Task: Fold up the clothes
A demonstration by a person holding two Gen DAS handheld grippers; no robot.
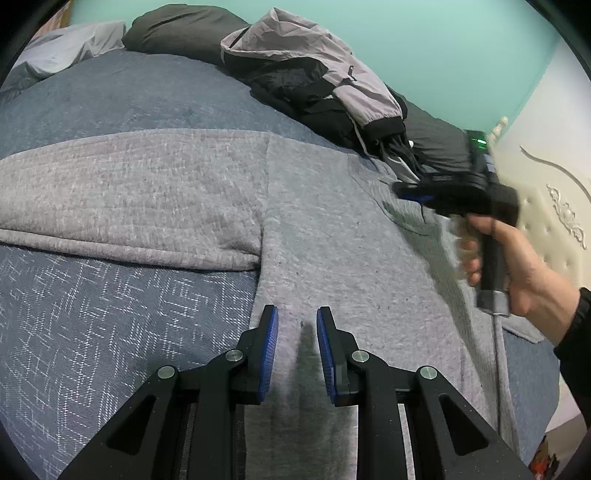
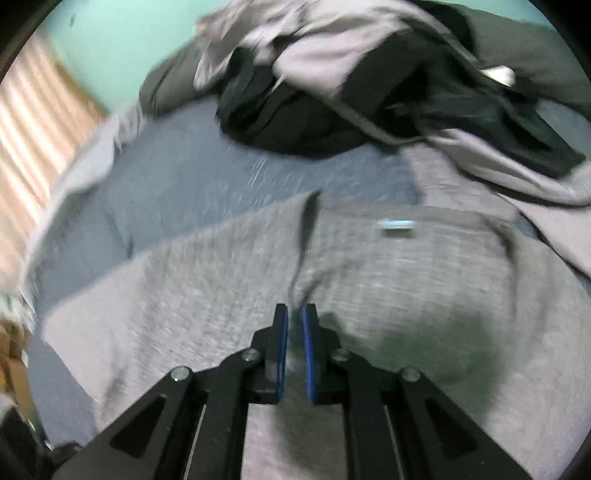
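Note:
A grey sweatshirt (image 1: pixel 332 221) lies flat on the bed, with one sleeve (image 1: pixel 129 192) stretched out to the left. My left gripper (image 1: pixel 297 321) hovers over its body near the sleeve seam, open, with only cloth below the gap. A person's hand (image 1: pixel 517 266) holds my right gripper (image 1: pixel 406 192) over the sweatshirt's far right side, near the collar. In the blurred right wrist view, the right gripper (image 2: pixel 294 314) is shut with nothing held. It hangs above the sweatshirt (image 2: pixel 369 277), whose pale neck label (image 2: pixel 397 225) shows ahead.
A blue patterned bedcover (image 1: pixel 92 314) lies under the sweatshirt. A heap of grey and black jackets (image 1: pixel 306 74) sits at the far side of the bed, also shown as the jacket heap (image 2: pixel 369 74). A cream headboard (image 1: pixel 554 206) stands on the right, and a dark pillow (image 1: pixel 184 29) lies behind.

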